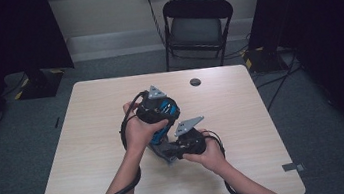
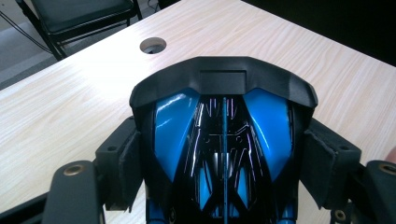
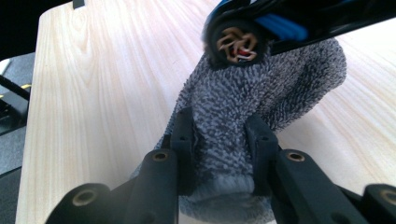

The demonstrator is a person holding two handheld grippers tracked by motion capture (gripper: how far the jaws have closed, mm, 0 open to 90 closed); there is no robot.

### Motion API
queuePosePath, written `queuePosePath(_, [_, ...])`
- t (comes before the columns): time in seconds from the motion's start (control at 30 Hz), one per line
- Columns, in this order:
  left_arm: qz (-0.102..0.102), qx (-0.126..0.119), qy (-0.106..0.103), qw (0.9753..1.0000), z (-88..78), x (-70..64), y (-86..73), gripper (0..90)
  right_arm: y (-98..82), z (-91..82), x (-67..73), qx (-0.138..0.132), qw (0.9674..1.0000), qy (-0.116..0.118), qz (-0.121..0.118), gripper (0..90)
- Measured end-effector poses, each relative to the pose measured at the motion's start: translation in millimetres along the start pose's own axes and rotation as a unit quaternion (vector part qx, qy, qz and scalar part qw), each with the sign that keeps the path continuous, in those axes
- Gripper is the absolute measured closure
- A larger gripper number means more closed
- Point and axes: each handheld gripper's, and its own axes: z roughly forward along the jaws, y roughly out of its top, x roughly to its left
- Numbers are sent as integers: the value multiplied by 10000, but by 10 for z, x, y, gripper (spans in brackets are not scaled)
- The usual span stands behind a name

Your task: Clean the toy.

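Toy car (image 2: 224,140) and cloth (image 3: 252,107) mid-table

A: Left gripper (image 1: 154,110)?
B: Black body, grey three-cornered plate on top, black cable trailing; black padded jaws with brass-ringed screw holes.
A: Right gripper (image 1: 186,140)?
B: Same build: grey plate, black cable, black jaws. Forearms bare, no sleeves.

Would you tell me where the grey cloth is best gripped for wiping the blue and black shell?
Pinch the grey cloth at its bunched loose end, from the side away from the blue and black shell; its soft pile gathers there, where the right gripper clamps it.
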Motion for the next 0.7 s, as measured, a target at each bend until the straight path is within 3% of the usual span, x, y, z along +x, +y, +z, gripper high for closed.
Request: queuePosePath(0.7, [-70, -28, 249, 9997, -47, 162, -53, 256, 33, 79, 219, 213, 9983, 305, -451, 700])
